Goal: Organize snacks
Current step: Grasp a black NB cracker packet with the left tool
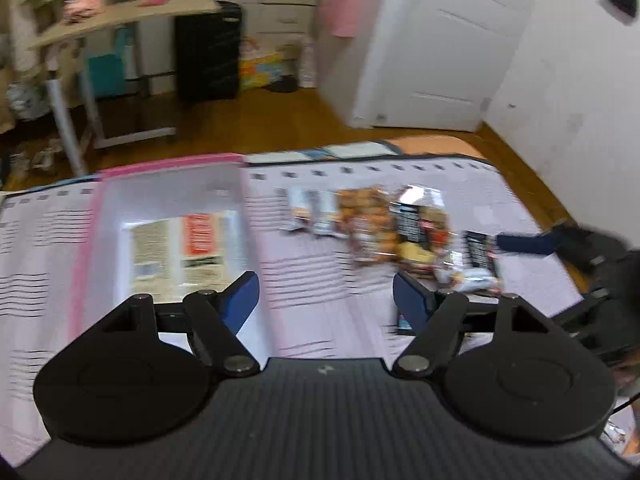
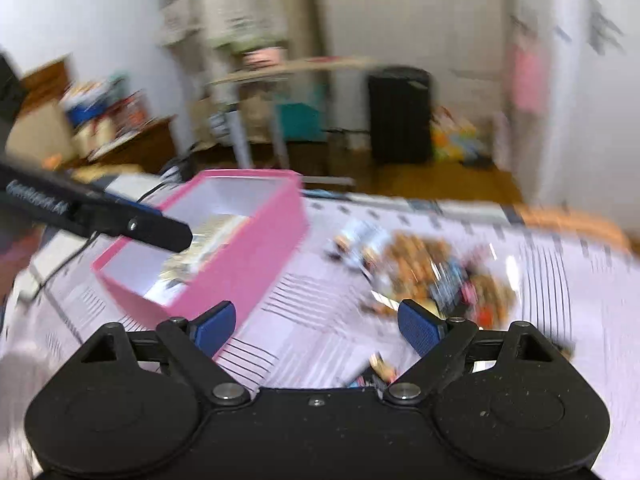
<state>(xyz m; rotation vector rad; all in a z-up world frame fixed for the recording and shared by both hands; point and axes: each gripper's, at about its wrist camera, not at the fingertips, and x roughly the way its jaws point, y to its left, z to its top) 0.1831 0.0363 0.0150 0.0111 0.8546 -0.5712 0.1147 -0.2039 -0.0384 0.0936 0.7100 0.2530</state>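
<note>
A pink box (image 1: 90,248) with a white inside stands on the pale striped cloth (image 1: 320,280); a flat snack packet with an orange label (image 1: 184,248) lies in it. The box also shows in the right wrist view (image 2: 256,256). A pile of snack packets (image 1: 392,228) lies to its right, blurred in the right wrist view (image 2: 424,272). My left gripper (image 1: 325,300) is open and empty, above the cloth between box and pile. My right gripper (image 2: 316,326) is open and empty, near the pile. The other gripper's finger (image 2: 160,232) reaches over the box.
The cloth covers a low surface with its far edge (image 1: 360,156) near a wooden floor. A small desk (image 1: 116,20), a black cabinet (image 1: 208,52) and a white door (image 1: 440,48) stand beyond. A small packet (image 2: 380,368) lies close under my right gripper.
</note>
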